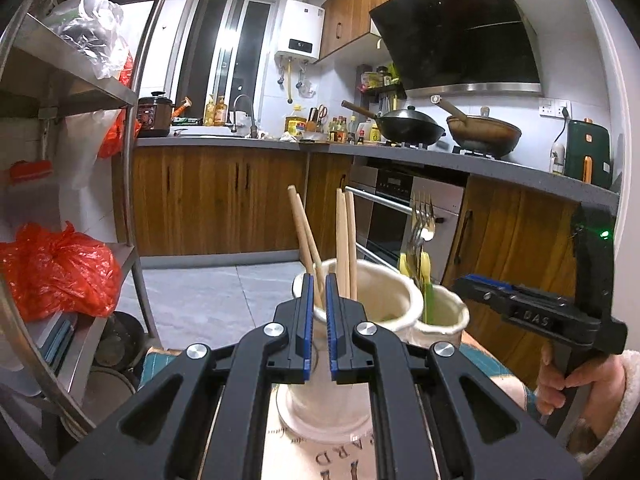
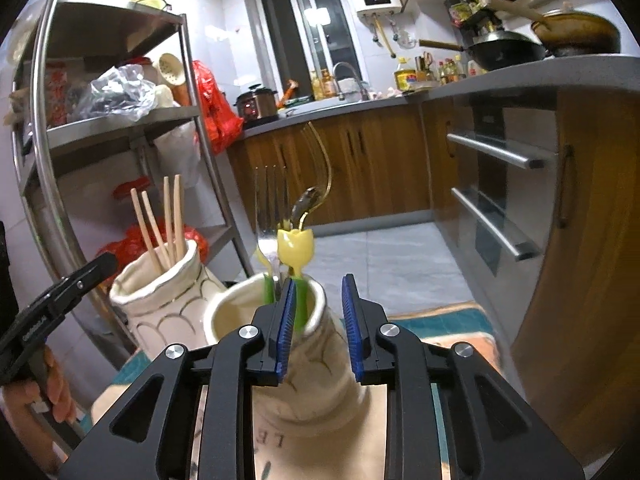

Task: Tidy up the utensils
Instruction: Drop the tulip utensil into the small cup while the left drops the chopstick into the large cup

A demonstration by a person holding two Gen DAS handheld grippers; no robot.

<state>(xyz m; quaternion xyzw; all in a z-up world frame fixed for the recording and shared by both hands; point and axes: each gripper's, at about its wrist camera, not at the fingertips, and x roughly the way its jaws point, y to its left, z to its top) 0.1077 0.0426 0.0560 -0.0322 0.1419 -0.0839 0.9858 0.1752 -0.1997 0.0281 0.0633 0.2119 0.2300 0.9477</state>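
I keep my left gripper pinched on a chopstick to seat it in the jar, while my right gripper stands spread, clear of the tulip fork.

jars: two on mat, side by side, nearly touching
chopsticks: four, upright in L jar
forks: w/ spoon, in R jar
L gripper: at L jar's near rim, 6 o'clock side
R gripper: over R jar's near rim; a handle just beside its L pad
rack: behind jars, 10 o'clock
counter: far, 12 to 3 o'clock; woks on it
oven: under counter, behind jars
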